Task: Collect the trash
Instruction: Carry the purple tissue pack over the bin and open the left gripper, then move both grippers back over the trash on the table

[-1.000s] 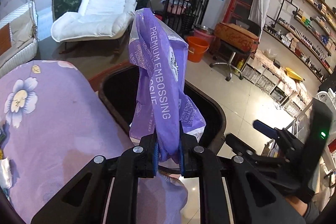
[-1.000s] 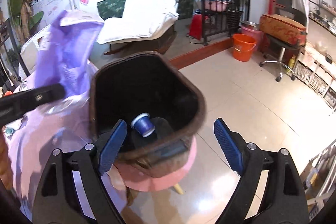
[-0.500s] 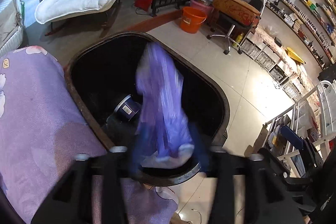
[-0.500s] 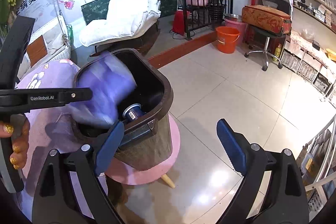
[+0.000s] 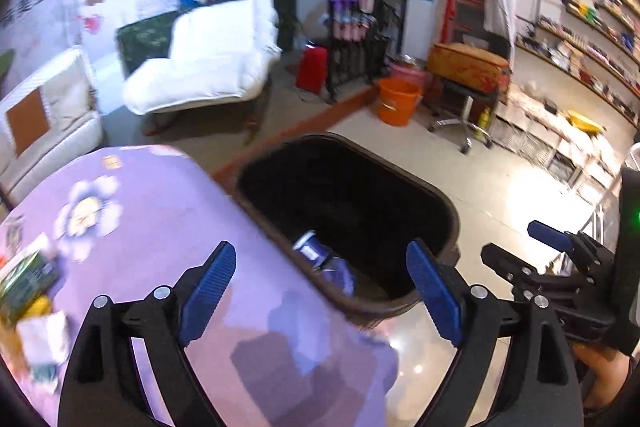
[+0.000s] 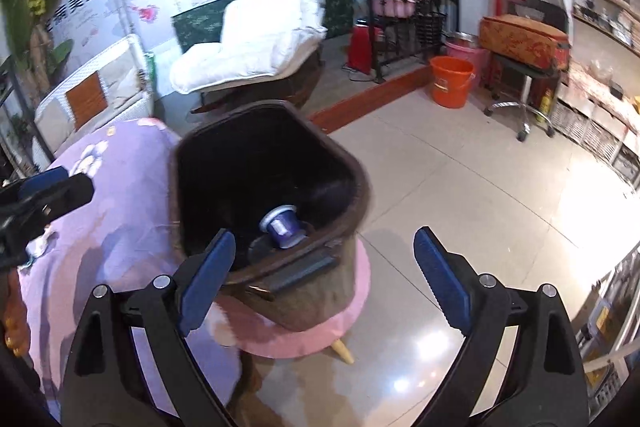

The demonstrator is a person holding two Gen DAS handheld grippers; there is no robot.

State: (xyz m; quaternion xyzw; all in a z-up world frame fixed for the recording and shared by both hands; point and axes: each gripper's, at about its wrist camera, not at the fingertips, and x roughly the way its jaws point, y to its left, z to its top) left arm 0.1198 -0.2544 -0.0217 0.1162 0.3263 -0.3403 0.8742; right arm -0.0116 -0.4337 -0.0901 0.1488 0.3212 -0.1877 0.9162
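Brown and smooth-walled, the rounded plastic waste bin (image 6: 272, 183) stands on a soft pink round stool (image 6: 304, 331) hard against the edge of the lilac flower-print cloth-covered desk (image 5: 168, 211), probably so litter can be dropped straight in. Crumpled purple plastic wrapper (image 5: 340, 273) and a small blue cylindrical cup (image 6: 282, 223) lie at its bottom. At 6 o'clock the left claw (image 5: 316, 287) is opening, nothing between its ribbed blue pads, while the right claw (image 6: 320, 275) gapes empty.
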